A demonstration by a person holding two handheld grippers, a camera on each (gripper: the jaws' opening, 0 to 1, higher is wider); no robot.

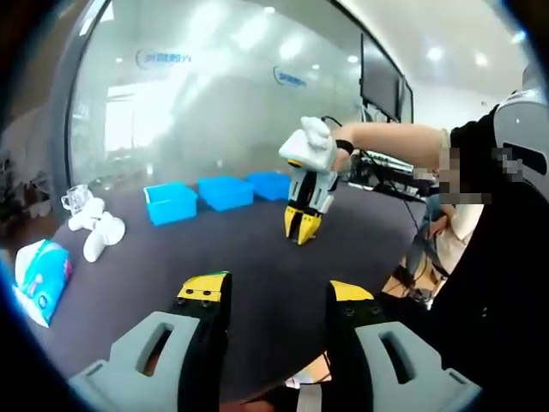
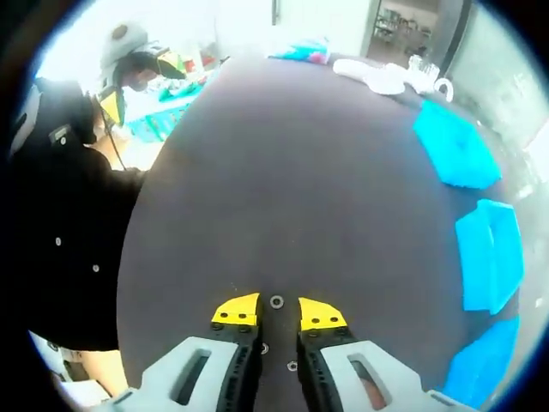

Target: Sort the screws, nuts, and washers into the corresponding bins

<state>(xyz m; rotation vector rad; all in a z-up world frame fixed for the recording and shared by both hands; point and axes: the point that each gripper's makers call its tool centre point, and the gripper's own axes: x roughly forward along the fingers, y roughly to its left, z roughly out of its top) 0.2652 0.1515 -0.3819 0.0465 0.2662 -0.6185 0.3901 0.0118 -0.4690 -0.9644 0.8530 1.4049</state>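
Hovering right gripper (image 2: 278, 311) over washer (image 2: 276, 301), three blue bins (image 2: 457, 148) nearby

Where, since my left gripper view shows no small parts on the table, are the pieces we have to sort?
Observer: A small ring lies on the dark table, just at the tips of the right claw.
Operator: Is that the only piece there?
Observer: No. A second small piece and a third small piece lie further back, between that claw's jaws.
Operator: Is the claw gripping any of them?
Observer: No. Its jaws stand apart, and all three pieces lie loose on the table.
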